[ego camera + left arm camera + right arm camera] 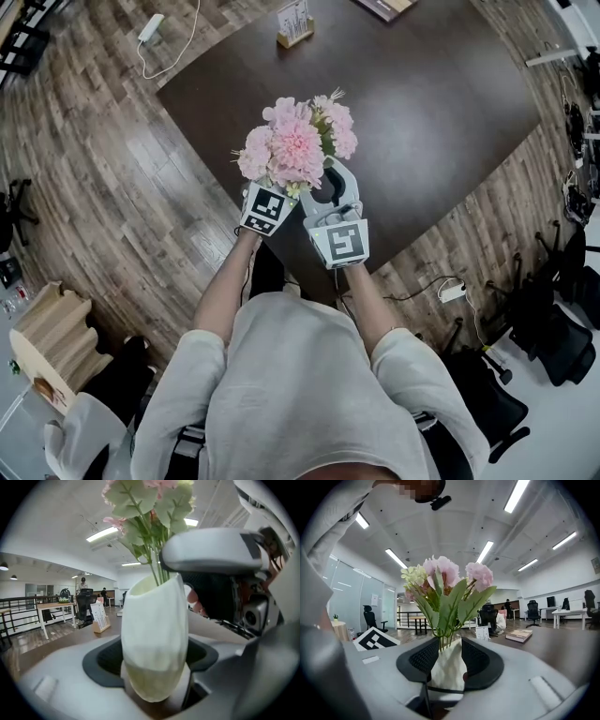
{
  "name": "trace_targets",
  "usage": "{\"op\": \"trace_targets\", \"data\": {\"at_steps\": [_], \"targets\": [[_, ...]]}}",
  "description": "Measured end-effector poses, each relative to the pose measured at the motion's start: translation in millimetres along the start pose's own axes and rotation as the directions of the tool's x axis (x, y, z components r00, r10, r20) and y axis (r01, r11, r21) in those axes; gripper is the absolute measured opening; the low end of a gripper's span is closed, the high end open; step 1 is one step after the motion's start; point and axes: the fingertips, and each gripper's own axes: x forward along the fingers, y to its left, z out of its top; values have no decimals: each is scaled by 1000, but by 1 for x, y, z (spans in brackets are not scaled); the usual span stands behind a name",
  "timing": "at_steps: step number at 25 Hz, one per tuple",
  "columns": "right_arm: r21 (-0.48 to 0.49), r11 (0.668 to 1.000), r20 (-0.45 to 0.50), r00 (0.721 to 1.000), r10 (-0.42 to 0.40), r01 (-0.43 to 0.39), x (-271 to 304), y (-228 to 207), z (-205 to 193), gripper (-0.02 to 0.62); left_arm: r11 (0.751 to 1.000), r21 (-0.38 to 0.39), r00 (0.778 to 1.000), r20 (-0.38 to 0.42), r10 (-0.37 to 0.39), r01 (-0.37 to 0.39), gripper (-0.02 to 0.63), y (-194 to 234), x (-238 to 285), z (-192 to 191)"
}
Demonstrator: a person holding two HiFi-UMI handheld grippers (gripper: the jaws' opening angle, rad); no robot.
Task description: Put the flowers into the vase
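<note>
A bouquet of pink flowers [295,145] with green leaves stands in a white textured vase [154,639], its stems running down into the mouth. My left gripper [152,657] is shut on the vase's body, which fills the gap between its pads. My right gripper [449,660] is open, its dark pads flanking the vase [447,672] just below the stems without pressing on it. From the left gripper view, one finger [211,550] of the right gripper looms at rim height. In the head view the blooms hide the vase, and both grippers [281,192] [323,187] meet above the near edge of the dark table [422,122].
A wooden card stand [294,23] sits at the table's far edge, with a book [526,635] lying near it. A white power strip [150,28] lies on the wood floor at the far left. Black office chairs [553,319] crowd the right, and a wavy wooden rack [47,337] stands at lower left.
</note>
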Motion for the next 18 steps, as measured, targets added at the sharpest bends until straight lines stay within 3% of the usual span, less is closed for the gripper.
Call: {"op": "trace_targets", "data": {"at_steps": [4, 9, 18], "targets": [[41, 999, -4, 1000, -28, 28, -2, -2, -7, 190, 1000, 3, 1000, 3, 5, -5, 368, 2, 0, 6], [80, 997, -39, 999, 2, 1, -4, 0, -17, 239, 1000, 3, 1000, 6, 2, -2, 368, 0, 0, 5], [107, 994, -113, 994, 6, 6, -8, 0, -41, 249, 1000, 13, 1000, 13, 5, -6, 371, -1, -2, 6]]}}
